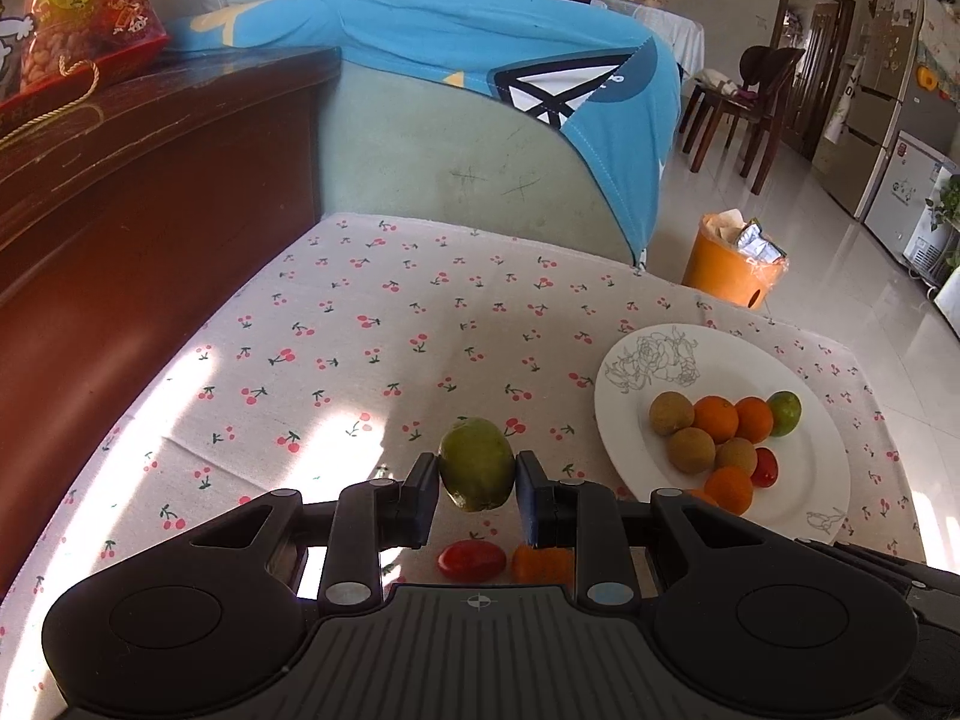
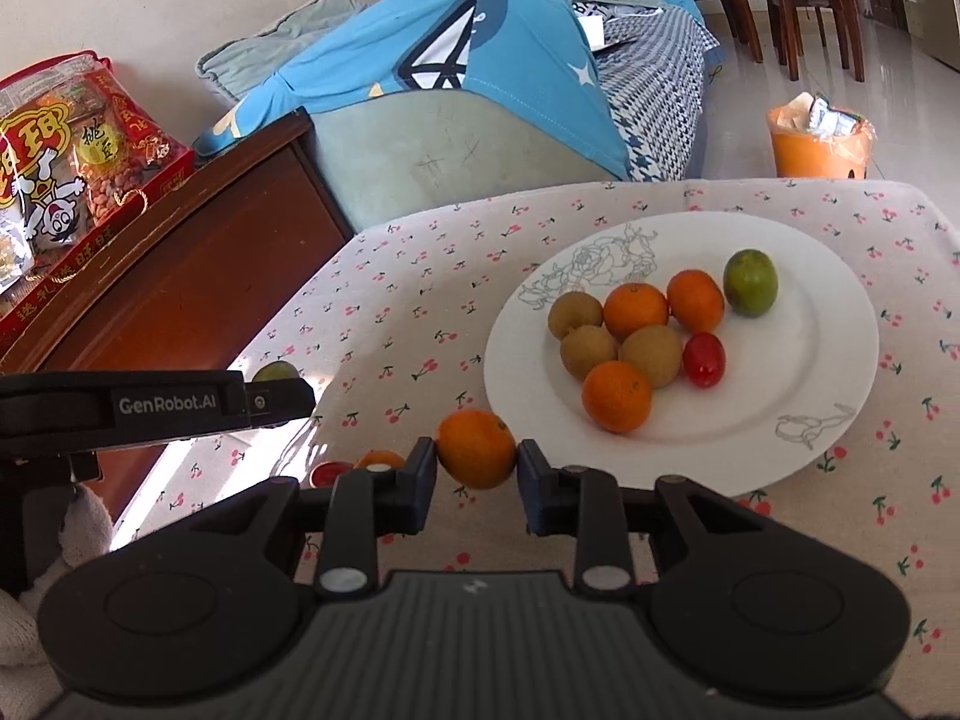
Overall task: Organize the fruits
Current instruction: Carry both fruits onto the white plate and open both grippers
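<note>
We see the left gripper (image 1: 477, 483) clamped on a smooth green oval fruit (image 1: 477, 463), perhaps a lime, held above the cherry-print tablecloth (image 1: 360, 324). The right gripper (image 2: 477, 468) pinches a small round orange tangerine (image 2: 476, 449) just beside the white round ceramic plate (image 2: 828, 324) of fruit.

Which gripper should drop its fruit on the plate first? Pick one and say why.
Right, probably. The right gripper holds an orange just short of the white plate's near rim. The left gripper, clamped on a green fruit, is farther from it.
</note>
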Available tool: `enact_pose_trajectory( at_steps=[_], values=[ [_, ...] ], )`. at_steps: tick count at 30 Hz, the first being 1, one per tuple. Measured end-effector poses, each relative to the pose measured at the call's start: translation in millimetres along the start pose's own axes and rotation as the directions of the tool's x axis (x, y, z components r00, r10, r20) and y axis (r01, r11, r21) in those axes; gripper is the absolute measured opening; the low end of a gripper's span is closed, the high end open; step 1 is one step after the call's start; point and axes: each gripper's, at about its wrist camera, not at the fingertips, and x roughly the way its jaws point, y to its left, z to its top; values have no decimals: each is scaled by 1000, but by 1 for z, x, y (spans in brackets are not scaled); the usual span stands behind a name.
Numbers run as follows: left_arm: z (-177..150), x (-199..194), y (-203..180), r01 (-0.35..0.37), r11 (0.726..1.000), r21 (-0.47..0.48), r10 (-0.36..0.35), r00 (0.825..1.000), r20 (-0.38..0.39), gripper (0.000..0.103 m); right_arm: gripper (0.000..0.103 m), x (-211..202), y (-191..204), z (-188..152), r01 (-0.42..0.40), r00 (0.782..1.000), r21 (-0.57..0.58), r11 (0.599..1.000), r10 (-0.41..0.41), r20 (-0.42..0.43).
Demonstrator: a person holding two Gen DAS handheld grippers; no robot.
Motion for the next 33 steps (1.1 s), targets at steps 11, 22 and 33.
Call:
enact_pose_trajectory(
  at_steps=[11, 22, 33],
  values=[
    [11, 13, -41, 121, 989, 79, -122, 992, 10, 25, 30, -29, -46, 59, 21, 999, -24, 999, -22, -46],
    [0, 42, -67, 154, 978, 138, -148, 987, -55, 25, 30, -7, -100, 59, 67, 991, 176, 982, -45, -127],
    [0, 55, -78, 183, 972, 147, -175, 982, -69, 25, 32, -5, -107, 65, 107, 991, 204, 973, -87, -106]
  ],
)
